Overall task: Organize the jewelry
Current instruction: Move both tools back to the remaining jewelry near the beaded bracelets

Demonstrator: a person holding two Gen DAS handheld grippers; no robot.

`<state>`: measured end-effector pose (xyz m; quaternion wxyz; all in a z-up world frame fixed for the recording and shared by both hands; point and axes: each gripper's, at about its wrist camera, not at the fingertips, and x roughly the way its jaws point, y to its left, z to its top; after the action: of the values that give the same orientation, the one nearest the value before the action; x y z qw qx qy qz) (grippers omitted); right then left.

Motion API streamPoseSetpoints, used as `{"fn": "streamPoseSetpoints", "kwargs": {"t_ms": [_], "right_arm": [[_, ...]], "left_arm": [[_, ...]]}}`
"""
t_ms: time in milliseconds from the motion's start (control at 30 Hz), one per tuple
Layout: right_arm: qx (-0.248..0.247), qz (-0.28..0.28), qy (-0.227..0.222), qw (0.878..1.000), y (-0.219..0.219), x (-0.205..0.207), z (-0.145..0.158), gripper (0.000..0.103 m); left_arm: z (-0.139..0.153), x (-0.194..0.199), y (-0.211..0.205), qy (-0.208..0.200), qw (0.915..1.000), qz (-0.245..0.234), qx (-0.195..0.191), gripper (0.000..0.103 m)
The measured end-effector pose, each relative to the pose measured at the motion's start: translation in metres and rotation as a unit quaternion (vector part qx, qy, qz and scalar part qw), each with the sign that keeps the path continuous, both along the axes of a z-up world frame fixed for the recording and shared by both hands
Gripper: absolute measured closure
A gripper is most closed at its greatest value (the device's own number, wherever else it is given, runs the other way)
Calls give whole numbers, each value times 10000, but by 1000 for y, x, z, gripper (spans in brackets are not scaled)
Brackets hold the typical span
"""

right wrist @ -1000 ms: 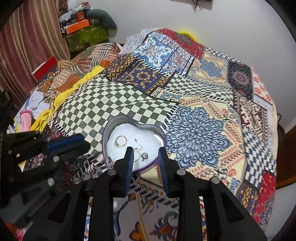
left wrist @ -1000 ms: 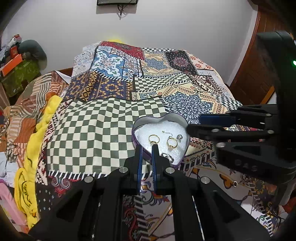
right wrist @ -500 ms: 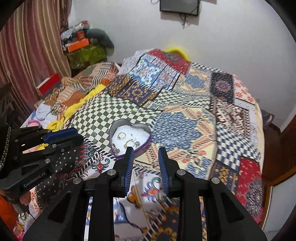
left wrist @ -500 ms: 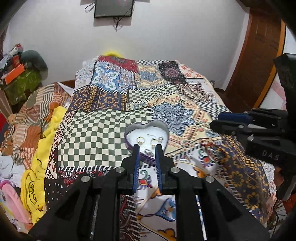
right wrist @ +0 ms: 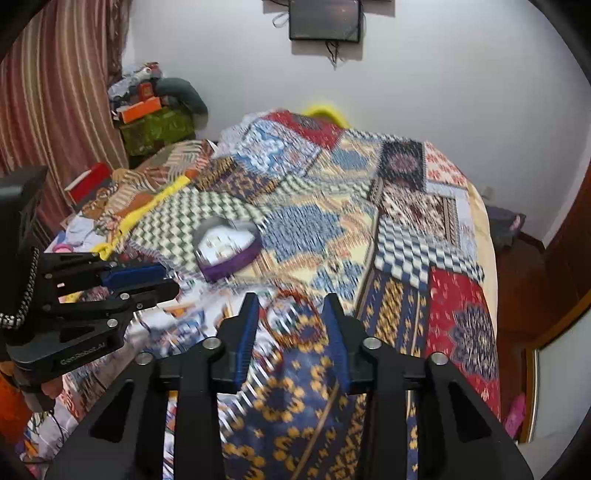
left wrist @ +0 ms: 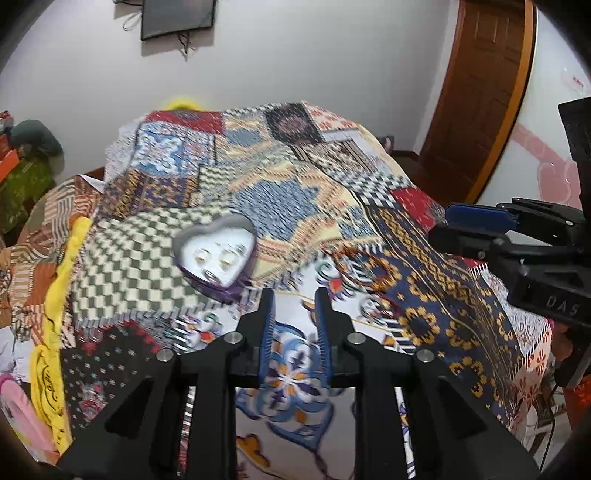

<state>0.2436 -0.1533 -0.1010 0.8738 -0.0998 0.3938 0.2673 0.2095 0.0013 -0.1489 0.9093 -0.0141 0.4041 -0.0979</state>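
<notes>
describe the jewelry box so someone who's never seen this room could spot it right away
On the bed's patchwork quilt, find the green-and-cream checkered patch. At its right edge sits the heart-shaped tin, purple-sided with a white lining holding small gold rings, the only solid object on the quilt.

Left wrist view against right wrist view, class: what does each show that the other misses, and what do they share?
Only the left wrist view shows the wooden door. Only the right wrist view shows the striped curtain and the orange box. Both show the heart-shaped tin holding blurred jewelry, the patchwork bedspread, the wall screen, and both open, empty tongs: left tongs and right tongs.
</notes>
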Motion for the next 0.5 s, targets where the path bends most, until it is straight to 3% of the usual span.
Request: {"fn": "streamPoseSetpoints", "kwargs": {"t_ms": [367, 500], "right_arm": [[66, -51, 599, 9982, -24, -6, -42, 69], [8, -7, 630, 9980, -24, -7, -49, 69]], "left_arm": [[-45, 10, -27, 601, 9976, -354, -38, 79], [-51, 14, -34, 598, 9972, -451, -5, 79]]}}
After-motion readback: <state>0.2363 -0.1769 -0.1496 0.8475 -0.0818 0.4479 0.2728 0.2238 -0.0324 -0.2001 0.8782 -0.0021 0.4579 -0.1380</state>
